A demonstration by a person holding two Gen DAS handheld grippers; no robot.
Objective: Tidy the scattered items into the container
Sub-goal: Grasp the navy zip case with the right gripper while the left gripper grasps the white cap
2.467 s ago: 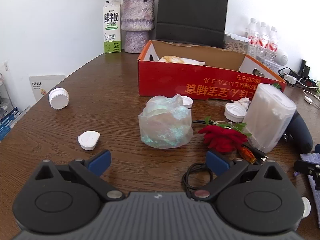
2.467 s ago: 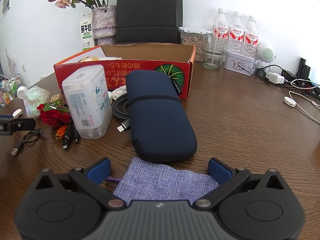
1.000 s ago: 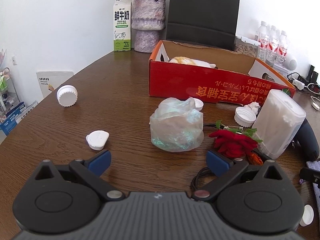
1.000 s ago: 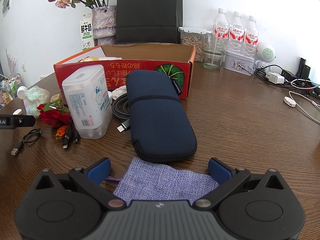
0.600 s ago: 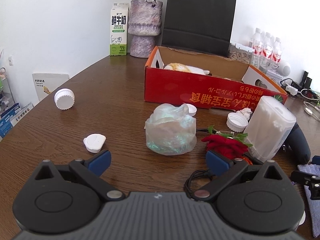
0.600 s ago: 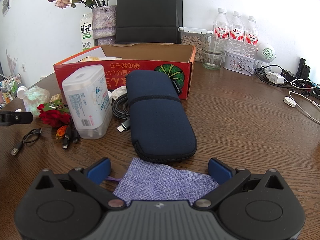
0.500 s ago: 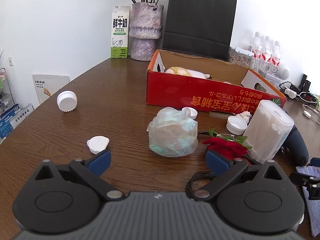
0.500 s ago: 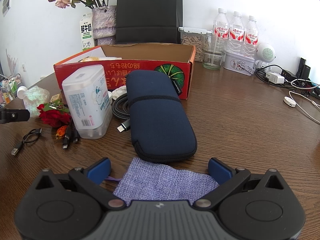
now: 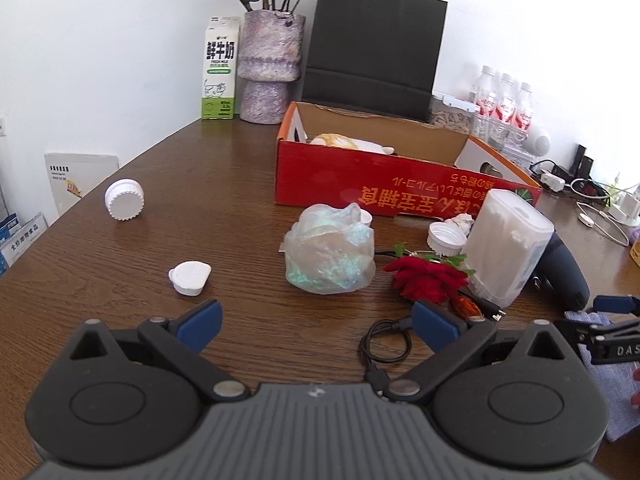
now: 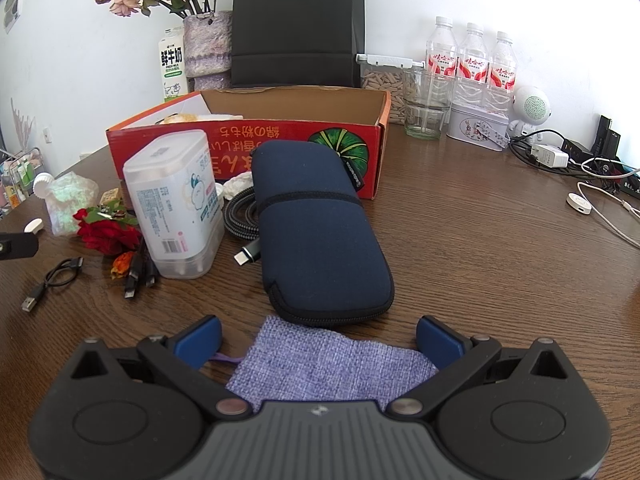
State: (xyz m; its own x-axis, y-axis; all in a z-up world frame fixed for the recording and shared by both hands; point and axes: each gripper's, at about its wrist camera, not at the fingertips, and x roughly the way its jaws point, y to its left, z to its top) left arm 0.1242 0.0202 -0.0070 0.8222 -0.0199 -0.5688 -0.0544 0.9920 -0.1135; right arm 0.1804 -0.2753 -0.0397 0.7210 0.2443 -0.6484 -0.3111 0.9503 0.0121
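Red box [image 9: 384, 196] — scattered clutter [image 9: 330, 254] beside

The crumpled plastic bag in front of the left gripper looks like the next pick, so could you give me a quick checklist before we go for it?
1. Left gripper open and empty: ok.
2. Plastic bag lined up between the fingers: ok, roughly centred ahead.
3. Path to the bag free: ok, only bare table lies between; the black cable lies off to the right.
4. Neighbours clear of the bag: not ok, the red flower lies close on its right.
5. Red box has room: ok, mostly empty inside.
6. Right gripper out of the way: ok, open over the purple cloth.
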